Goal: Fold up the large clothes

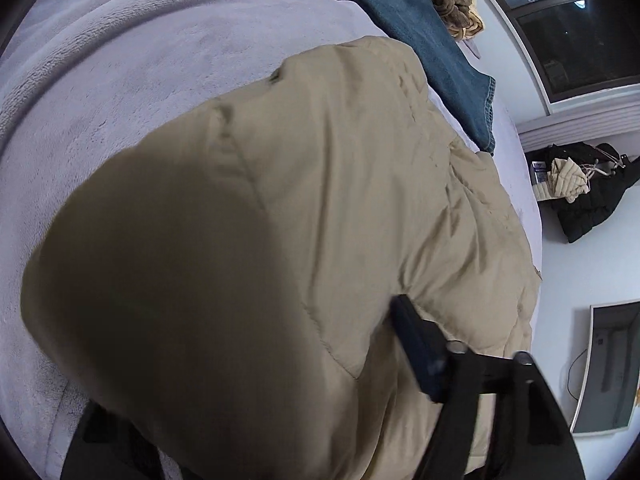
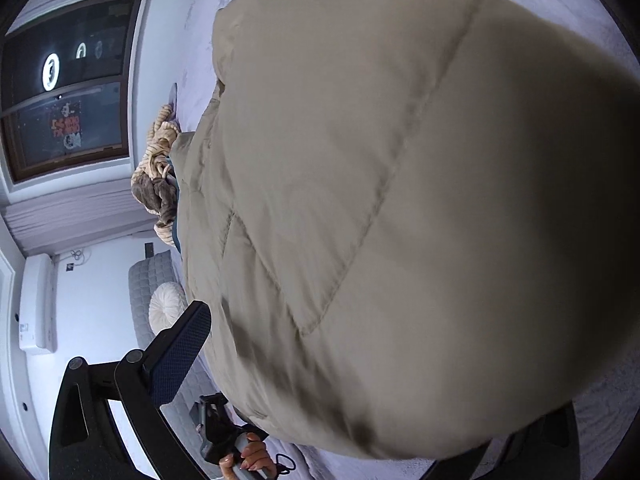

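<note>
My left claw (image 1: 304, 364) has one dark padded finger (image 1: 420, 352) showing, pressed against the puffy tan quilted jacket (image 1: 320, 200); the other finger is buried under the fabric, so it looks clamped on a thick fold, though I cannot see the bite itself. My right claw (image 2: 332, 364) is much the same: one blue-padded finger (image 2: 180, 356) stands just beside the jacket (image 2: 400, 200), the opposite one is hidden beneath it, and the padding bulges between them as if gripped. The jacket fills both views, lifted near the lenses and trailing away onto the lilac fleece bedspread (image 1: 140, 80). Farther off on the bed lie blue jeans (image 1: 420, 40) and a striped brown plush garment (image 1: 452, 4). I judge the risks to be the slippery, springy filling sliding out of either grip, a lopsided fold if one side sags, and the trailing end dragging across the jeans.
</note>
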Demonstrator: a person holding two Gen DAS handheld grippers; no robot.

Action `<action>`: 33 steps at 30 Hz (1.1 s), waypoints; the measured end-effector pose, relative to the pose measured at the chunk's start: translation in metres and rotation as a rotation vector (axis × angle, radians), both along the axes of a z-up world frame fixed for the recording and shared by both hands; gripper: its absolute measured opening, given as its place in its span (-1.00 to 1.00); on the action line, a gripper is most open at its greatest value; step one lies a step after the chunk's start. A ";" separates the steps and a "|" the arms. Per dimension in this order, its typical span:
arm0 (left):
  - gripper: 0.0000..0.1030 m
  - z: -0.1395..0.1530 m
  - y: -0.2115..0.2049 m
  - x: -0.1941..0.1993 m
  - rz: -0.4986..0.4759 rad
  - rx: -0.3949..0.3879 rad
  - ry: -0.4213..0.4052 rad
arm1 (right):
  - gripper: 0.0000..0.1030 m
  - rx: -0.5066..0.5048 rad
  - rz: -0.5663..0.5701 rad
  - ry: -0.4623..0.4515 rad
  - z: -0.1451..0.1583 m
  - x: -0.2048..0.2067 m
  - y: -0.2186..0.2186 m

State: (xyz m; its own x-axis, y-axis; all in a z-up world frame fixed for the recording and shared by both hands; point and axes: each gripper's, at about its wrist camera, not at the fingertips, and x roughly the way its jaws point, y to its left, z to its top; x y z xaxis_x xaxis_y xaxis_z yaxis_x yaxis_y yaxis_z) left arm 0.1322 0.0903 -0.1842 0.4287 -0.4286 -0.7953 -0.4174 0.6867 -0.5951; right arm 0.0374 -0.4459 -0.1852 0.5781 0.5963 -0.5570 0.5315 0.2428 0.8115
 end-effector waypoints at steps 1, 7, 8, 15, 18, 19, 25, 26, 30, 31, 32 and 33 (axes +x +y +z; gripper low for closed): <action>-0.35 0.002 0.000 0.001 -0.010 -0.009 -0.017 | 0.99 0.017 -0.013 0.002 -0.001 0.000 0.000; -0.68 0.047 -0.020 0.000 -0.107 0.168 -0.107 | -0.42 0.083 -0.037 0.027 -0.005 -0.008 -0.003; -0.68 0.055 -0.023 -0.003 -0.116 0.192 -0.121 | -0.46 0.070 -0.024 0.021 -0.001 -0.008 -0.002; -0.69 0.090 -0.030 -0.042 -0.127 0.243 -0.153 | -0.56 0.028 0.080 -0.005 0.029 -0.023 0.000; -0.69 0.096 -0.029 -0.069 -0.135 0.250 -0.140 | -0.56 0.016 0.134 0.005 0.035 -0.040 0.001; -0.69 0.096 -0.022 -0.088 -0.140 0.251 -0.134 | -0.56 0.014 0.148 0.013 0.037 -0.049 0.002; -0.69 0.095 -0.011 -0.175 -0.169 0.236 -0.079 | -0.56 0.022 0.177 0.053 0.042 -0.106 0.010; -0.69 0.094 -0.009 -0.189 -0.182 0.229 -0.070 | -0.56 0.026 0.175 0.060 0.043 -0.118 0.012; -0.68 0.085 0.001 -0.238 -0.224 0.189 -0.021 | -0.56 0.020 0.167 0.081 0.048 -0.163 0.016; -0.68 0.082 0.003 -0.249 -0.238 0.184 -0.011 | -0.56 0.018 0.165 0.088 0.050 -0.174 0.016; -0.68 0.078 0.005 -0.258 -0.252 0.182 0.000 | -0.56 0.016 0.164 0.093 0.051 -0.186 0.018; -0.68 0.074 0.006 -0.266 -0.264 0.180 0.009 | -0.56 0.007 0.164 0.098 0.052 -0.197 0.020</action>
